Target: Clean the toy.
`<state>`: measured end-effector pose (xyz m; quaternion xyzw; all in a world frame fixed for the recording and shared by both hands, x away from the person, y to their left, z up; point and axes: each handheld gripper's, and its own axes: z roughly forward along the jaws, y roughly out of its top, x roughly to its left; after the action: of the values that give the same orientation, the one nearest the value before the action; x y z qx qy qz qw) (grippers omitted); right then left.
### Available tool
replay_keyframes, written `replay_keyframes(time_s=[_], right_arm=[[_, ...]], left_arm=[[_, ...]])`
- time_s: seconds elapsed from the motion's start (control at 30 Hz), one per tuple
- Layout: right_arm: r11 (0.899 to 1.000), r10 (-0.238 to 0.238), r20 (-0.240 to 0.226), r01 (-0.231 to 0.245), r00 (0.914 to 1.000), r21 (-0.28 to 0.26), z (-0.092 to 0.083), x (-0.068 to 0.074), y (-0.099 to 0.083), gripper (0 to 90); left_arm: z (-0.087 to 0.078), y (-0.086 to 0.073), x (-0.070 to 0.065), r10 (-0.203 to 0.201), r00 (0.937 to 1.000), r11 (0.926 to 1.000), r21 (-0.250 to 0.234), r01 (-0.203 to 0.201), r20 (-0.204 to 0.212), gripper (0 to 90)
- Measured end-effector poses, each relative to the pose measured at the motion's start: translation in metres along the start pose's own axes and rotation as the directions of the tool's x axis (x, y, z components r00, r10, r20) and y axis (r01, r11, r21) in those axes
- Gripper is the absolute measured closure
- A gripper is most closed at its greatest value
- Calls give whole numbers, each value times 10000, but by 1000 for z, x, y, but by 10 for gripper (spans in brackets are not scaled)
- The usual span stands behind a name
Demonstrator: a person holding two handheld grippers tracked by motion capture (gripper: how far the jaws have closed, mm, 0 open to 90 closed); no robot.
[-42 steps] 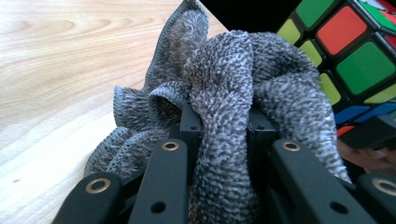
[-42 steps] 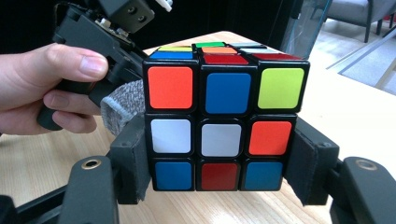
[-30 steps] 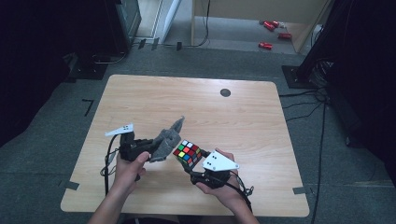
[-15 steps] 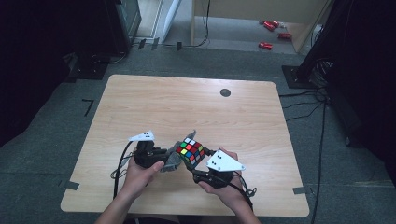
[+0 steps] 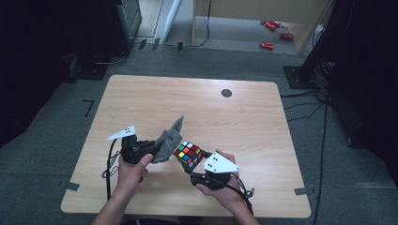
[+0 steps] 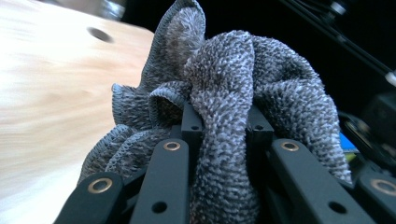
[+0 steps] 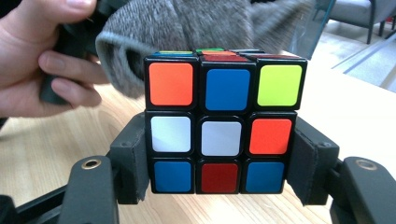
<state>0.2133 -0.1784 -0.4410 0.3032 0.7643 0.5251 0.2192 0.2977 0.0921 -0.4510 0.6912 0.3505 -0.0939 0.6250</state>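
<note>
Left gripper point(image 5: 155, 149) clamped tight on a grey towel point(image 5: 169, 139); in the left gripper view, a thick fold of that cloth point(image 6: 219, 116) pinched between the two black jaws and bulging out above and to both sides of them, one frilled edge curling up past the tips. Seen from the high view, towel bunched just beyond the jaw tips, one corner standing up, the rest hanging off the table point(image 5: 244, 122) rather than lying on it.

Right gripper point(image 5: 195, 166) closed on a Rubik's cube point(image 5: 188, 154); in the right gripper view, cube point(image 7: 224, 126) seated squarely between the jaws, pads pressed against the lower two rows of its left and right sides, top row standing clear above the pads. Facing the camera: orange, blue, yellow-green across the top; white, white, orange in the middle; blue, red, blue along the bottom.

Beyond the cube's upper edge in that view, towel point(image 7: 187, 32) right behind and above it, close enough that contact with the top face cannot be told. Left hand point(image 7: 42, 60) wrapped round its gripper, off to the upper left of the right jaws. From above, towel and cube just beside each other, between the two grippers.
</note>
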Motion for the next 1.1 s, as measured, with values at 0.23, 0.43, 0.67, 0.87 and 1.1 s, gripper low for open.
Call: replay_keyframes(time_s=[0.23, 0.43, 0.67, 0.87, 1.1], right_arm=[[9991, 306, 31, -305, 9995, -284, -6, -5, 2, 346], [9981, 303, 205, -292, 9993, -534, -13, -8, 7, 346], [9983, 297, 332, -280, 9990, -503, -15, -10, 6, 346], [9994, 158, 164, -153, 9997, -323, -9, -6, 4, 346], [9983, 142, -88, -147, 9999, -570, -10, -2, 5, 347]], left_arm=[[19, -12, 0, -43, 10000, 9950, 993, 48, -57, 779], [38, -20, -6, 997, 9912, 9579, 2779, -720, -869, 773], [19, -10, -3, 796, 9861, 9886, 1387, -593, -1459, 749], [-7, -4, -3, 328, 9971, 9926, -1144, -405, -685, 748], [2, -7, -5, 315, 9980, 9960, -849, -268, 548, 764]])
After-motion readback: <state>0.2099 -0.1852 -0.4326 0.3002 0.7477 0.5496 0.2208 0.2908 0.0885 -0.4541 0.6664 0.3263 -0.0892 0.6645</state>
